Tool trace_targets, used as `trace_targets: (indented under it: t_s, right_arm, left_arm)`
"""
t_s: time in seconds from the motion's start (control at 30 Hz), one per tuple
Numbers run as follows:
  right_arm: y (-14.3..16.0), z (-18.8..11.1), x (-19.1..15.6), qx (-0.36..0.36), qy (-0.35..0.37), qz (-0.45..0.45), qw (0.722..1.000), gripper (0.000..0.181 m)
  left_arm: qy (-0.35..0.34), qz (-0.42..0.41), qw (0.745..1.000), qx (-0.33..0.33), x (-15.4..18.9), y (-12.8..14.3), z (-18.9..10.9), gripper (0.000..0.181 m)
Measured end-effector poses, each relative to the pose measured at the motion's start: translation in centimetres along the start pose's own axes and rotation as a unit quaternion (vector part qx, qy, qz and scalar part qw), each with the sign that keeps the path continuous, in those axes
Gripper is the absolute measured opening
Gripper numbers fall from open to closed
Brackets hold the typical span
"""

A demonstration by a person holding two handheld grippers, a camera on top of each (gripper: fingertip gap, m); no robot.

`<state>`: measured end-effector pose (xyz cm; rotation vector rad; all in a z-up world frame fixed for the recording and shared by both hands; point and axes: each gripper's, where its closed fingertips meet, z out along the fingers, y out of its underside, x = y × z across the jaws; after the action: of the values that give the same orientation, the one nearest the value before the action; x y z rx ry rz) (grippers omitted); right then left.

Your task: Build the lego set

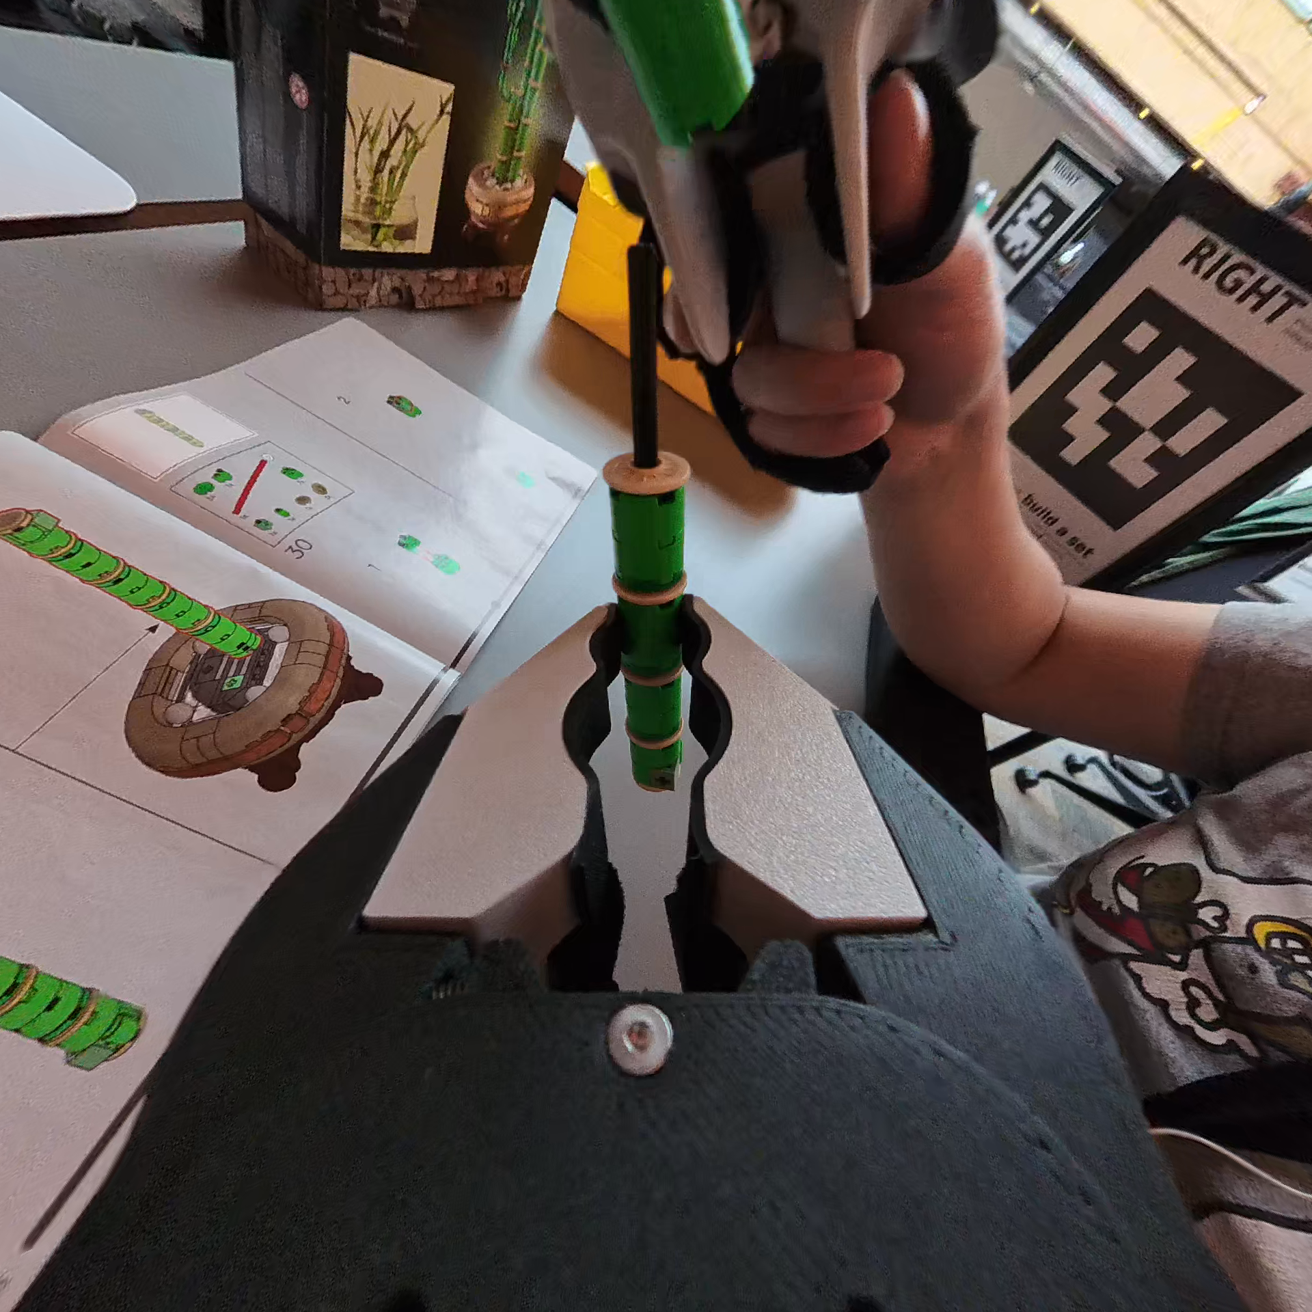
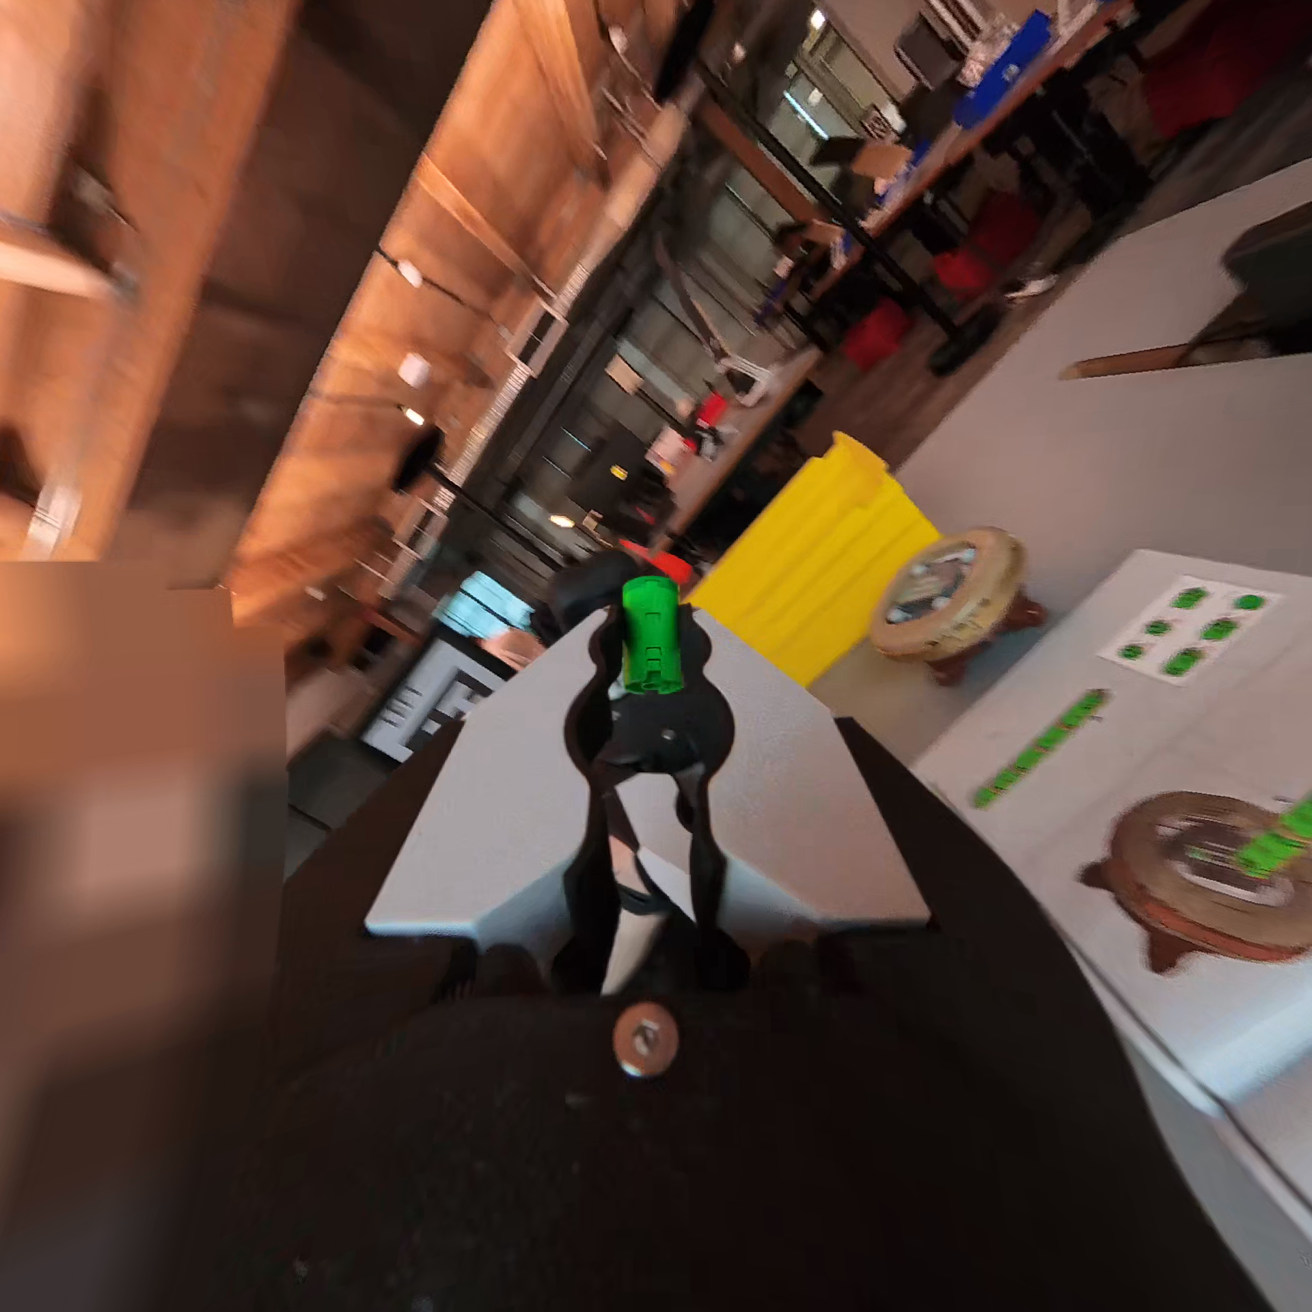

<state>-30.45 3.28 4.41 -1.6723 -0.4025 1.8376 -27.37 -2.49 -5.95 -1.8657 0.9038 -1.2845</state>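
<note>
Above the tabletop, mid-air: both grippers hold lego parts clear of the surface.
Left gripper [image 1: 649, 639]: jaws narrow, clamped on the stalk from both sides, just under its second tan ring from the top.
Stalk [image 1: 648, 618]: green cylinder pieces stacked with thin tan rings between them; stands upright in the left wrist view, lower end hanging free between the jaws, tan disc on top.
Axle [image 1: 643, 355]: thin black rod rising out of the stalk's top disc; its bare upper end ends beside the right gripper's tips.
Right gripper [image 2: 649, 639]: jaws narrow, closed on a green piece; seen in the left wrist view at upper right, held in a person's hand [image 1: 887, 341].
Green piece [image 2: 650, 635]: short bright cylinder, pinched at the very tips, one end sticking out past them. Not on the axle; whether it touches the axle, cannot tell.
Manual [image 1: 270, 603]: open and flat at the tabletop's left side, pages showing the stalk and a round base.
Box [image 1: 397, 156]: dark, upright, at the far edge behind the manual.
Yellow container [image 1: 603, 270]: on the tabletop right of the box, partly behind the right gripper.
Base [image 2: 948, 596]: round tan-rimmed lego build on dark brown feet, on the tabletop beside the yellow container, well apart from both grippers.
Marker board [image 1: 1164, 397]: black-and-white patterned card standing at the right edge.
Right wrist view: heavily motion-blurred; background detail unreadable.
</note>
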Motion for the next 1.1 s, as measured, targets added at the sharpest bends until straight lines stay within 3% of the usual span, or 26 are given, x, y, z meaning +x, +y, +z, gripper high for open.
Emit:
trace_targets:
  t_s: [0.17,0.37,0.7,1.1]
  right_arm:
    - [-1.0,0.0,-0.6,0.088,-0.135,0.18,0.97,0.013]
    - [-0.4,0.9,-0.8,0.134,-0.161,0.256,0.944,0.014]
    - [0.1,1.4,-1.3,0.099,-0.094,0.092,0.986,0.013]
    - [0.9,1.8,-1.8,0.044,-0.047,-0.07,0.995,0.014]
  left_arm:
    - [0.06,-0.018,0.997,0.055,2.0,-1.7,-0.6,0.015]
    - [0.055,-0.014,0.997,0.054,2.1,-1.7,-0.4,0.015]
    - [0.04,-0.01,0.998,0.051,1.7,-1.7,-0.6,0.015]
    - [0.044,-0.007,0.997,0.06,2.0,-2.0,-0.8,0.015]
